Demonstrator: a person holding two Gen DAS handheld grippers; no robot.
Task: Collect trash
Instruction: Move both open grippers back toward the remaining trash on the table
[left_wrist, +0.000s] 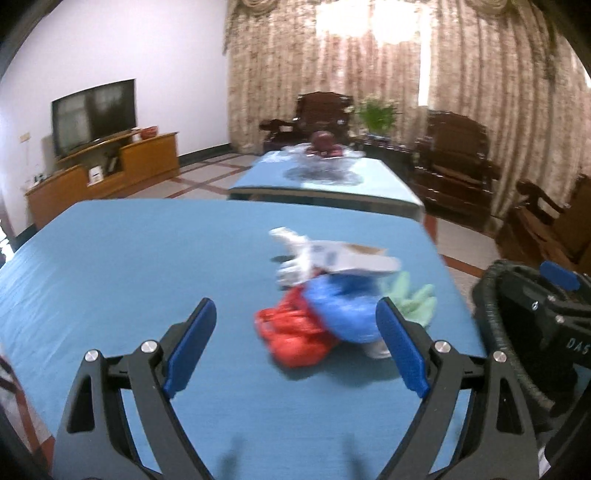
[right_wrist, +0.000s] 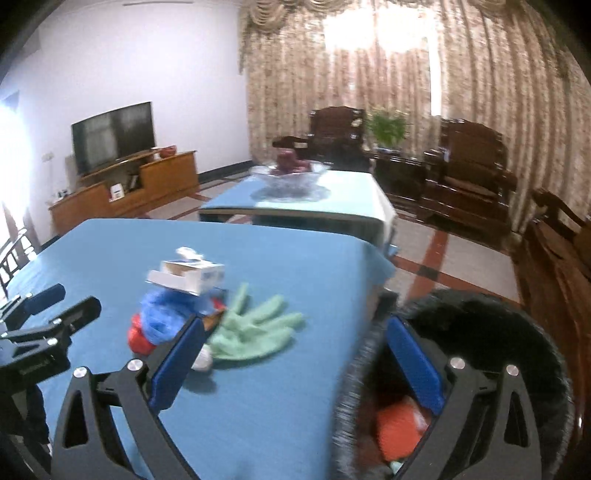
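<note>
A trash pile lies on the blue table (left_wrist: 129, 258): a red bag (left_wrist: 295, 336), a blue bag (left_wrist: 343, 306), a white carton (left_wrist: 343, 254) on top and a green glove (left_wrist: 413, 299). My left gripper (left_wrist: 295, 347) is open and empty, just short of the pile. In the right wrist view I see the carton (right_wrist: 188, 277), blue bag (right_wrist: 166, 314), red bag (right_wrist: 138, 338) and glove (right_wrist: 255, 328). My right gripper (right_wrist: 291, 365) is open and empty, at the table's right edge, over the black mesh bin (right_wrist: 480, 332), which holds orange trash (right_wrist: 399, 428).
A second blue table (right_wrist: 295, 206) with a glass fruit bowl (right_wrist: 288, 177) stands beyond. Dark wooden armchairs (right_wrist: 465, 173) line the curtained wall at the right. A TV (right_wrist: 112, 134) on a wooden cabinet is at the left. The left gripper also shows in the right wrist view (right_wrist: 51, 306).
</note>
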